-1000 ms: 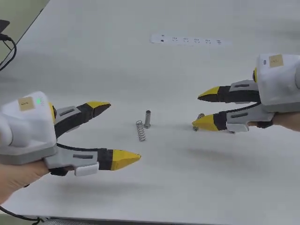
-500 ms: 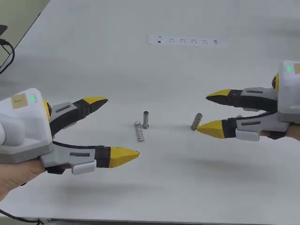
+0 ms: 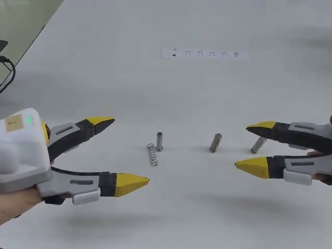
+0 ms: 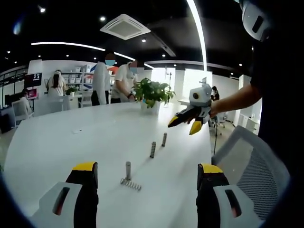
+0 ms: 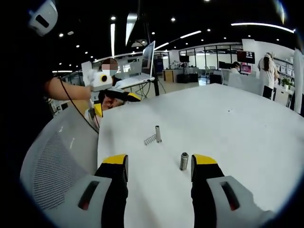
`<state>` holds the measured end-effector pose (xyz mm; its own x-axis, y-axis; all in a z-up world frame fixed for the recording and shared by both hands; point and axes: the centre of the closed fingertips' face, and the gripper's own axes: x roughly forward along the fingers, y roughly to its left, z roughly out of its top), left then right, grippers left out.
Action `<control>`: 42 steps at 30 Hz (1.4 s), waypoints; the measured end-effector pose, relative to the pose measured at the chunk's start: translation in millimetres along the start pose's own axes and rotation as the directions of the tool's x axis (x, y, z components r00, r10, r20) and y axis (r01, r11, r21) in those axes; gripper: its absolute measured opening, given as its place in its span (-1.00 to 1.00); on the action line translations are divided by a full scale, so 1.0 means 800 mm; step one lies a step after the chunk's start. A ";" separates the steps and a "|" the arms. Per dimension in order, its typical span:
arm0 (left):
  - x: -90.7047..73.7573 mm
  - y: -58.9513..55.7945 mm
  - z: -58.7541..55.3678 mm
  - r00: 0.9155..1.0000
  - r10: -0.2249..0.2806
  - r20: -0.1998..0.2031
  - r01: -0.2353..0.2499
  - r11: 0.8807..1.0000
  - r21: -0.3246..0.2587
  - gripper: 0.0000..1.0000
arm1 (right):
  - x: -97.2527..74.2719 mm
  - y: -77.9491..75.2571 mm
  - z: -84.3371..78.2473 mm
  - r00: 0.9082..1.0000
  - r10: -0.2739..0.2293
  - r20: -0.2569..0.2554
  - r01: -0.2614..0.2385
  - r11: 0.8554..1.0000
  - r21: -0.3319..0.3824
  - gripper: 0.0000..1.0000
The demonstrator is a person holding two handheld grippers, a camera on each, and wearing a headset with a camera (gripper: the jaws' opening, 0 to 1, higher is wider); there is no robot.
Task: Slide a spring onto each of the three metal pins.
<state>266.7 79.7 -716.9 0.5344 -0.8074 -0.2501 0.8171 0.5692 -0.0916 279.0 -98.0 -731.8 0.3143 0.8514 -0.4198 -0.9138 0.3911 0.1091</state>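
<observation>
A bare metal pin (image 3: 159, 141) stands upright mid-table, and a loose spring (image 3: 152, 154) lies just beside it. To its right stand two pins wearing springs (image 3: 216, 143) (image 3: 258, 144). My left gripper (image 3: 119, 151) is open, left of the bare pin and apart from it. In the left gripper view the pin (image 4: 128, 170) and loose spring (image 4: 130, 184) sit between the jaws of that gripper (image 4: 147, 171). My right gripper (image 3: 252, 145) is open and holds nothing; the rightmost sprung pin stands between its jaws. The right gripper view shows a sprung pin (image 5: 184, 161) just ahead of that gripper (image 5: 159, 161), and the bare pin (image 5: 157, 134) farther off.
A white power strip (image 3: 205, 53) lies flat at the far side of the white table (image 3: 207, 98). A black cable (image 3: 8, 62) hangs at the table's left edge. A mesh chair back (image 4: 256, 161) stands near the table's edge. People stand farther off in the room.
My right gripper has drawn back to the right and lower, uncovering the two spring-covered pins. The left gripper has stayed open in about the same place.
</observation>
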 end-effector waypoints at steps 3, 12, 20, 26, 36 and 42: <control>0.000 -0.002 0.001 1.000 -0.001 0.001 0.001 1.000 0.003 0.65 | -0.002 0.006 -0.005 1.000 0.004 -0.010 -0.004 1.000 -0.005 0.01; -0.007 -0.004 -0.001 1.000 0.000 -0.007 0.000 1.000 0.004 0.65 | -0.003 0.018 -0.005 1.000 0.006 -0.026 -0.006 1.000 -0.010 -0.04; -0.010 -0.007 -0.005 1.000 -0.005 -0.011 0.005 1.000 -0.004 0.62 | -0.006 0.015 -0.002 0.998 -0.007 -0.064 0.007 1.000 -0.012 -0.14; -0.011 -0.008 -0.007 1.000 -0.004 -0.010 0.004 1.000 -0.006 0.62 | -0.002 0.015 -0.001 0.995 -0.012 -0.101 0.010 1.000 -0.020 -0.18; -0.015 -0.005 -0.009 1.000 0.005 -0.004 -0.005 1.000 -0.014 0.61 | 0.005 0.012 -0.001 0.984 -0.018 -0.180 0.013 0.999 -0.032 -0.23; -0.016 -0.005 -0.010 1.000 0.006 -0.003 -0.006 1.000 -0.018 0.61 | 0.021 0.020 0.003 0.973 -0.005 -0.229 -0.007 0.999 -0.053 -0.26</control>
<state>254.8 89.1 -720.7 0.5383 -0.8038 -0.2532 0.8100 0.5764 -0.1079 270.5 -76.5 -734.9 0.2518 0.7468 -0.6156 -0.9284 0.3659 0.0642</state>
